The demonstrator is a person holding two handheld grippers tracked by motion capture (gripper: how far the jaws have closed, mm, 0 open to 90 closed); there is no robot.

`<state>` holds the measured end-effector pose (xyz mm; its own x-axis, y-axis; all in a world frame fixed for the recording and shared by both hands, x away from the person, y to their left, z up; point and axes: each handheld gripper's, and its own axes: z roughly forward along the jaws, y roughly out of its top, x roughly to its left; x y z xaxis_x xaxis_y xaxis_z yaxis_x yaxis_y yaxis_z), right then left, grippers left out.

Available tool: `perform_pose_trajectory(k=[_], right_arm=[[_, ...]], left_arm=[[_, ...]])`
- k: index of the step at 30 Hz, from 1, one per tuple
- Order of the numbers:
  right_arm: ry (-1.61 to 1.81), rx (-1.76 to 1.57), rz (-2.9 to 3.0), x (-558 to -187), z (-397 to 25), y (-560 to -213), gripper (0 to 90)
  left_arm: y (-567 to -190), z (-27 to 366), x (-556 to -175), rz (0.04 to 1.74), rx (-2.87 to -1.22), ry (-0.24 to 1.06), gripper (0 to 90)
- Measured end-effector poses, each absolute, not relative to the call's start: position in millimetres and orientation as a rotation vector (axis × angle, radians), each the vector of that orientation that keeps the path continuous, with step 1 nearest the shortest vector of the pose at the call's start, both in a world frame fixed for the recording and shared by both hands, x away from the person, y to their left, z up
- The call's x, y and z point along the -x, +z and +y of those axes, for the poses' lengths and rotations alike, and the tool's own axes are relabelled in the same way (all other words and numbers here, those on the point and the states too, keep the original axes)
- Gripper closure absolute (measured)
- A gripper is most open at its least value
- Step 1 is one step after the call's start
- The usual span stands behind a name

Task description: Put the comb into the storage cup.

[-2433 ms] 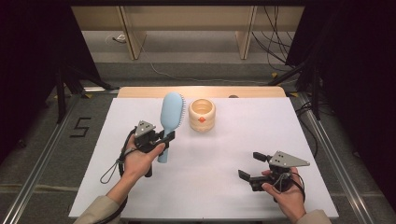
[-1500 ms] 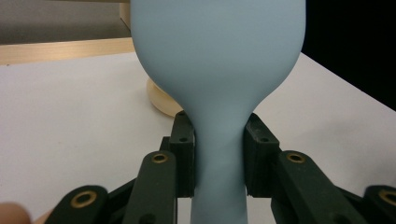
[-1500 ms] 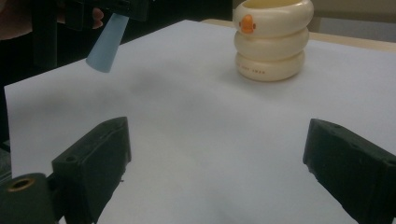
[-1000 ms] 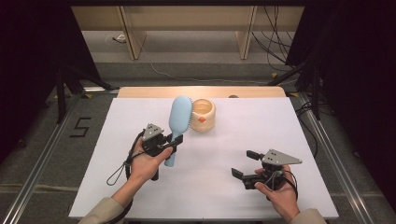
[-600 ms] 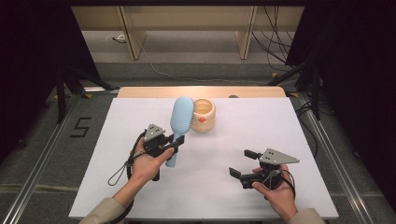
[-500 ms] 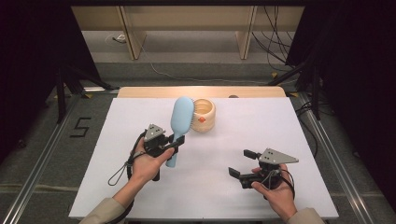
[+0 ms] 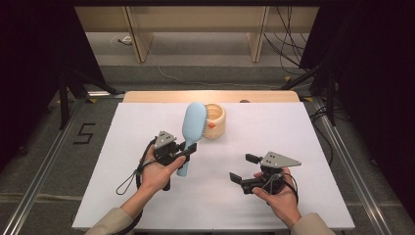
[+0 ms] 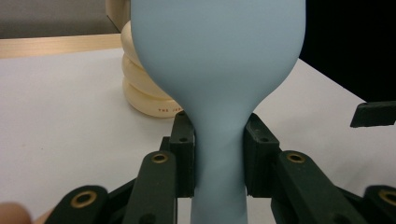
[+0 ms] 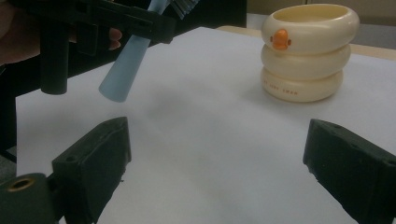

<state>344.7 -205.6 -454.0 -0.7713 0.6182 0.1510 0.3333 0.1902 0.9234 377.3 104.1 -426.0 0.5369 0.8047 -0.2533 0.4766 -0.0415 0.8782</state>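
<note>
Item: my right gripper (image 7: 243, 169), fingers spread, empty, low over the white counter (image 7: 318, 147). Item: my left gripper (image 7: 188, 152), fingers clenched on the blue hairbrush (image 7: 193, 123) at its neck, lifted, head beside the cream cup (image 7: 217, 120). Likely light, stiff, smooth plastic; narrow neck grips best.

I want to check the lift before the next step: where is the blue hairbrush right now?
In the high view the blue hairbrush is held off the table by its handle in the left tongs, left of centre, its head beside the cream cup.
</note>
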Motion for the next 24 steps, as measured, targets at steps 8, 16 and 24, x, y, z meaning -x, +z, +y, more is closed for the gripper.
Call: perform_pose_trajectory(k=[8,16,24], right_arm=[[1.656,-0.955,2.186,-348.8,-196.7,-453.4,9.4],[1.665,-0.948,2.198,-350.5,-188.8,-453.9,9.4],[1.666,-0.946,2.214,-352.9,-180.1,-455.5,9.4]], left_arm=[[-427.1,98.3,-376.9,1.084,-1.679,0.369,69.2],[-426.8,93.6,-376.1,1.075,-1.679,0.360,69.2],[-430.2,86.5,-374.8,1.065,-1.695,0.346,69.2]])
